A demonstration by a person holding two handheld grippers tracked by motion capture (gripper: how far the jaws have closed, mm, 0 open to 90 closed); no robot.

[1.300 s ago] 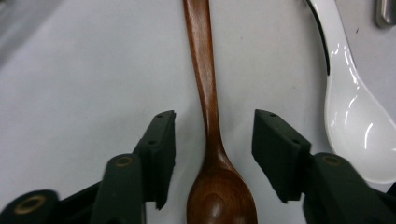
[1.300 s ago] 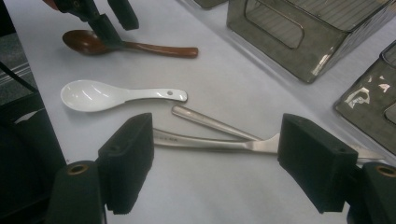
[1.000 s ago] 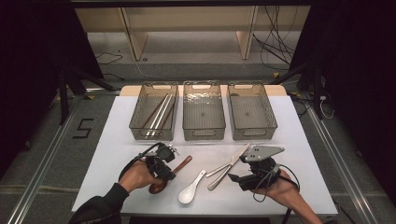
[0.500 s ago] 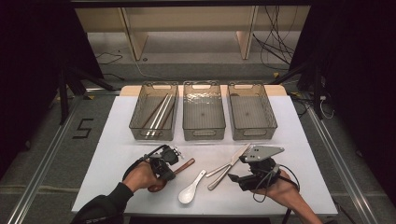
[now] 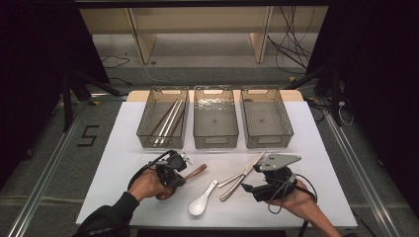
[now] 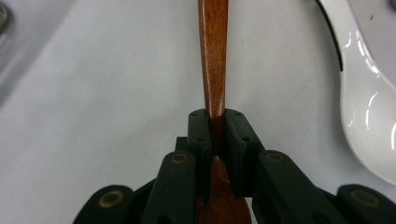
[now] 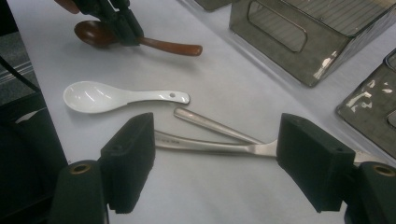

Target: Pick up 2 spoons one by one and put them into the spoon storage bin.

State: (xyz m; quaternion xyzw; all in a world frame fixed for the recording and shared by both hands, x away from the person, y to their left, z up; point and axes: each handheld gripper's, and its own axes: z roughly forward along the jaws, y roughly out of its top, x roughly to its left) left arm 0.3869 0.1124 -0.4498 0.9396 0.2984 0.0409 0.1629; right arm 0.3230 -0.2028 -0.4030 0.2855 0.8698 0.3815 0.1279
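Note:
A brown wooden spoon (image 5: 195, 172) (image 7: 170, 46) lies on the white table at front left. My left gripper (image 5: 178, 174) (image 6: 216, 120) has just been closing its jaws on the spoon's handle (image 6: 214, 56), and the pads now press it from both sides just above the bowl. A white ceramic spoon (image 5: 200, 202) (image 6: 369, 107) (image 7: 100, 97) lies to its right. My right gripper (image 5: 249, 180) (image 7: 219, 140) stands open and low over two crossed steel utensils (image 5: 237, 175) (image 7: 215, 145), gripping neither.
Three smoky plastic bins stand in a row at the back: the left bin (image 5: 148, 143) holds long sticks, while the middle bin (image 5: 216, 144) and the right bin (image 5: 269, 143) look bare inside. A corner of one bin (image 7: 299, 60) lies ahead of the right gripper.
The left gripper's jaws have closed onto the wooden spoon's handle, with the hand shifting slightly. The right hand has stayed still.

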